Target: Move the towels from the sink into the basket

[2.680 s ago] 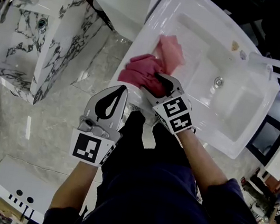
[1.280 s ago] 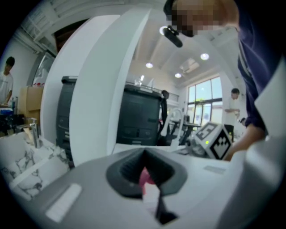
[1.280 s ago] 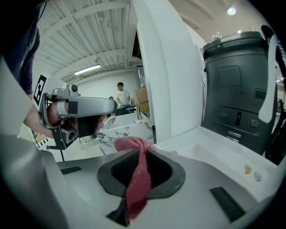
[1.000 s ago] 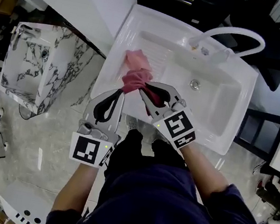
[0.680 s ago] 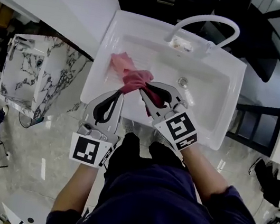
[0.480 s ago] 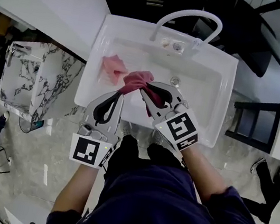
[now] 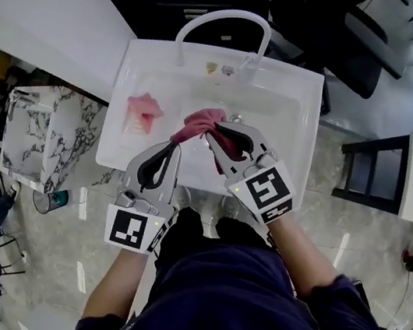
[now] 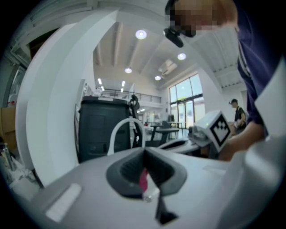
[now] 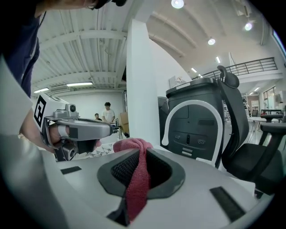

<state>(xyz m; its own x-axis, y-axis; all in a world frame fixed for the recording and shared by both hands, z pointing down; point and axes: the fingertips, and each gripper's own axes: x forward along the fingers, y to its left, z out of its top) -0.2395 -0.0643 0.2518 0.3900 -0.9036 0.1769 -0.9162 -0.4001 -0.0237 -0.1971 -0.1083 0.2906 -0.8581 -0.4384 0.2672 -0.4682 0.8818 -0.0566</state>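
The right gripper (image 9: 142, 156) is pinching the red towel (image 9: 135, 183), which is hanging down between its jaws. The left gripper (image 8: 144, 156) is pressing its jaws together and seems to be nipping a thin edge of the same towel. That towel is hanging above the front of the sink (image 7: 301, 98). The pink towel (image 7: 143, 109) is lying in the sink, off to the left, nearer the left gripper. No basket is showing.

Both forearms reached forward to the near rim of the sink (image 7: 111, 153). Above it, the right gripper (image 7: 215, 132) clamped the red towel (image 7: 202, 119). The left gripper (image 7: 175, 147), just beside the right one, pinched a pink sliver between closed jaws.
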